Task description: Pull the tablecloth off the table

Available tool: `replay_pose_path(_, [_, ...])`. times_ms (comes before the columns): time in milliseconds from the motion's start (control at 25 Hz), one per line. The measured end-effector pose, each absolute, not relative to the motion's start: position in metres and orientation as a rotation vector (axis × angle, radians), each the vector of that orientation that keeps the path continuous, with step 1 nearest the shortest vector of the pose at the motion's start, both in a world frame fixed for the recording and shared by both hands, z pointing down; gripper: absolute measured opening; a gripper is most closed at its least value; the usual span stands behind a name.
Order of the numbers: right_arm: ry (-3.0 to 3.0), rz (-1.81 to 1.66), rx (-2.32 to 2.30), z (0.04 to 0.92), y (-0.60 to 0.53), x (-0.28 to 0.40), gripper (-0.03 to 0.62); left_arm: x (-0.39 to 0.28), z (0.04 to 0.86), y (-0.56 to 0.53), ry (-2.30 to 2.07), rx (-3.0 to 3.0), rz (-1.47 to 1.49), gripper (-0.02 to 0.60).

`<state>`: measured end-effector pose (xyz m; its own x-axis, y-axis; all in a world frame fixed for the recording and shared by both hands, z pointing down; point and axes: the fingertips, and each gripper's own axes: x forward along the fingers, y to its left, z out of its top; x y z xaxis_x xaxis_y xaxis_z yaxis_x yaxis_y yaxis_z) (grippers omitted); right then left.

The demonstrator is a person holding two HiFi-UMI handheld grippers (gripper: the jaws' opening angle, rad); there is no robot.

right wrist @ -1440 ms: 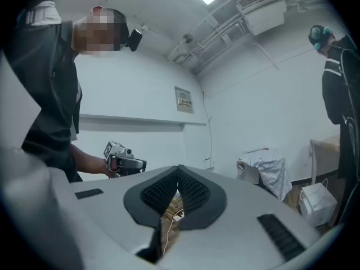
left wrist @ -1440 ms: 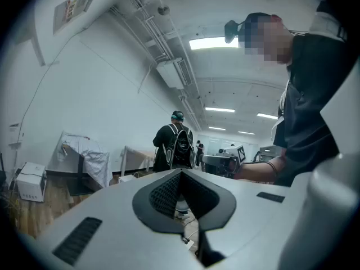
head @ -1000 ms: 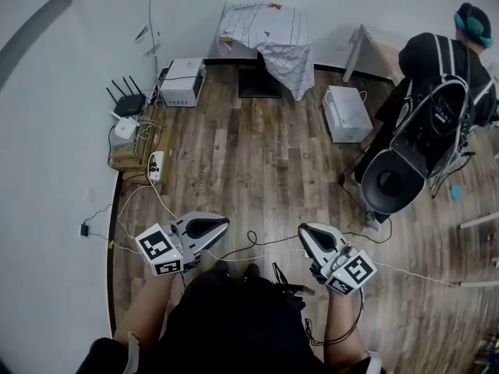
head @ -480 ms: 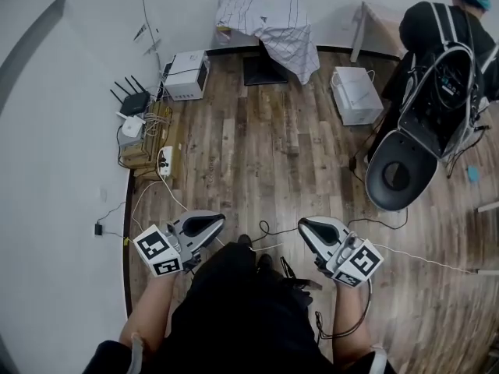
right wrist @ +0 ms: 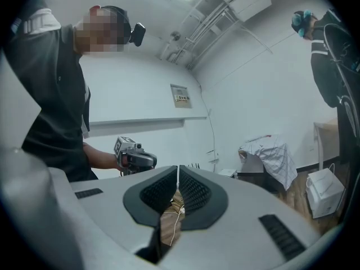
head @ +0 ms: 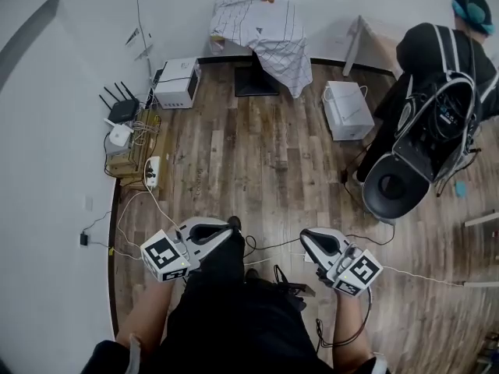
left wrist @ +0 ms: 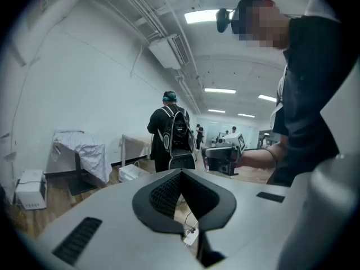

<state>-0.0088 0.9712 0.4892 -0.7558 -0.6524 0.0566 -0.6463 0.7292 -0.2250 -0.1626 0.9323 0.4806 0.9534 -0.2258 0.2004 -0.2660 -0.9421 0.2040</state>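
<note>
A white checked tablecloth [head: 265,29] drapes over a small table against the far wall, one corner hanging toward the floor. It also shows small at the left of the left gripper view as the tablecloth [left wrist: 80,151], and at the right of the right gripper view as the tablecloth [right wrist: 269,153]. My left gripper [head: 228,227] and right gripper [head: 306,237] are held low in front of my body, far from the table. Both are shut with nothing between the jaws. Each gripper view shows the other gripper in a hand.
A person with a backpack [head: 437,76] stands at the right beside a round black seat [head: 392,184]. White boxes [head: 347,111] [head: 178,82] flank the table. A router [head: 122,109], power strip [head: 152,170] and cables lie along the left wall; wood floor lies between.
Both grippers have drifted a little, the left one toward the middle and lower in the head view. A foot has stepped forward between them. Both jaws stay shut.
</note>
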Motion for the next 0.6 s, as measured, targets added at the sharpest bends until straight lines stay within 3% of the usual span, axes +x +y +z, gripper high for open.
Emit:
replay_pose_path(200, [2.929, -0.390, -1.080, 0.489, 0.911, -0.016, 0.021, -0.171, 0.479, 0.875, -0.378, 2.803, 0.103, 0.012])
replay_pose_path(600, [2.881, -0.464, -0.992, 0.463, 0.736, -0.047, 0.021, -0.201, 0.487, 0.714, -0.413, 2.831, 0.137, 0.011])
